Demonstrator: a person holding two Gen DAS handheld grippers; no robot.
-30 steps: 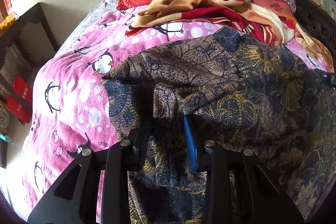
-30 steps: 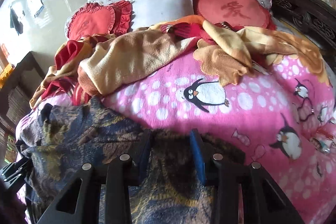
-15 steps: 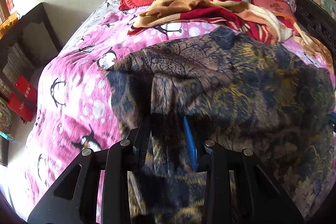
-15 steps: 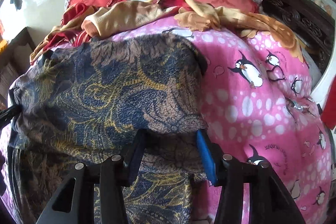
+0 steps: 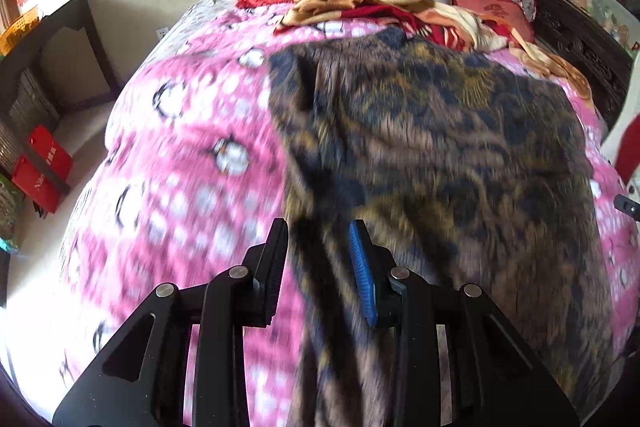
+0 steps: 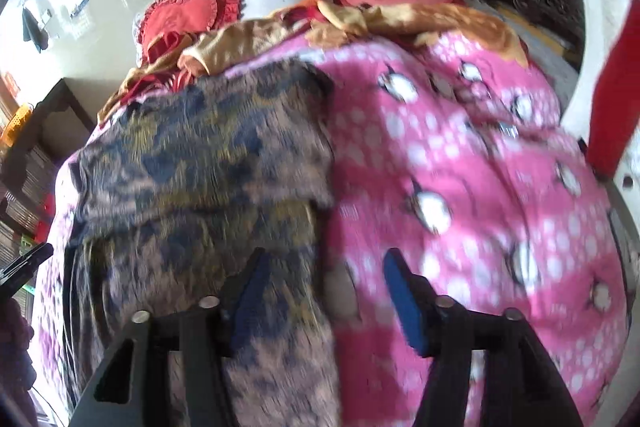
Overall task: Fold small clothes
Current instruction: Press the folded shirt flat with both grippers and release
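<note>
The patterned garment (image 5: 432, 147) lies spread on the pink blanket (image 5: 180, 187), doubled over. Thin, soft, light cloth; will sag & slide, so best taken at corners/hem. Left gripper (image 5: 318, 267) pinches its near edge. Right gripper (image 6: 324, 291) is opening, cloth loose btwn the jaws.

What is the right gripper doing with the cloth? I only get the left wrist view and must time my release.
Observer: The right gripper is opening its jaws and does not clamp the patterned garment.
Operator: Is cloth between them?
Observer: Yes. The garment's right edge lies between them, while the blue right pad is over bare pink blanket.
Operator: Did the fold land?
Observer: It looks so. An upper layer's near edge lies across a lower layer just beyond the gripper.
</note>
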